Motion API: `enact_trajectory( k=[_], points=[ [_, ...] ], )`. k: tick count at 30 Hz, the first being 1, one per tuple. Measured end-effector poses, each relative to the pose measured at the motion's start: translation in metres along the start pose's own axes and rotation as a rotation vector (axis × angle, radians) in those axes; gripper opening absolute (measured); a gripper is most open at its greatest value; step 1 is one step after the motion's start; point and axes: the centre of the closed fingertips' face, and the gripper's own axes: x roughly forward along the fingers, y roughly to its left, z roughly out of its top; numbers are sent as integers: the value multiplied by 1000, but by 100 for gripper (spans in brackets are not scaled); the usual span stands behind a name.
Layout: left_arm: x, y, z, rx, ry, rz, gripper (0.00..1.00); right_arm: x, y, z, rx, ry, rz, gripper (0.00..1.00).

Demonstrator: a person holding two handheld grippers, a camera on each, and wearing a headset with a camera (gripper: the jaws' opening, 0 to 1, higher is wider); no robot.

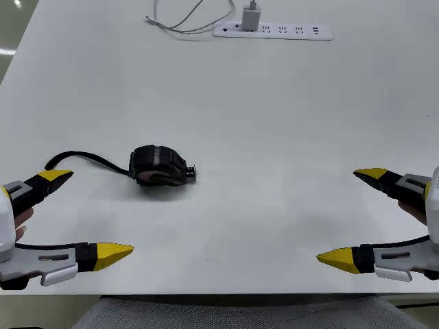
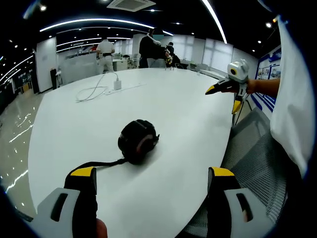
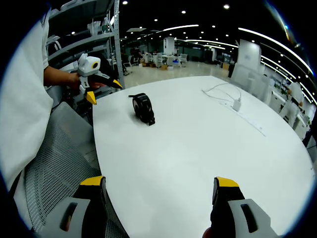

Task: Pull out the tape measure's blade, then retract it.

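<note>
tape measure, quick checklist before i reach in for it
1. Tape measure lies free on the table, nothing against it: ok.
2. Blade is inside the case, with its tip on the side toward the right gripper: ok.
3. Left gripper open and holding nothing: ok.
4. Right gripper open and holding nothing: ok.
5. Strap clear of the left gripper: cannot tell, its end lies right by one jaw tip.
6. Blade lock released: cannot tell, too small to see.
</note>
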Motion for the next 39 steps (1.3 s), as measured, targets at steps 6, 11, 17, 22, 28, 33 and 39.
enact_trajectory(
  k=[6, 11, 17, 22, 28, 33, 39],
  points=[
    [3, 2, 1, 9, 5, -11, 89, 2, -3, -1, 5, 1, 5, 88],
    [8, 6, 3, 26, 12, -24, 89, 6, -5, -1, 0, 5, 16, 88],
    [20, 7, 4, 62, 20, -57, 89, 16, -9, 3, -20, 0, 35, 87],
    [27, 10, 6, 71, 25, -73, 88, 25, -12, 9, -29, -28, 51, 84],
    [34, 15, 10, 88, 32, -91, 88, 34, -14, 12, -46, -21, 68, 83],
    [41, 19, 12, 108, 40, -103, 88, 43, -16, 13, -60, -17, 88, 82],
    [51, 23, 13, 128, 56, -117, 88, 56, -16, 19, -73, -25, 115, 81]
  ],
)
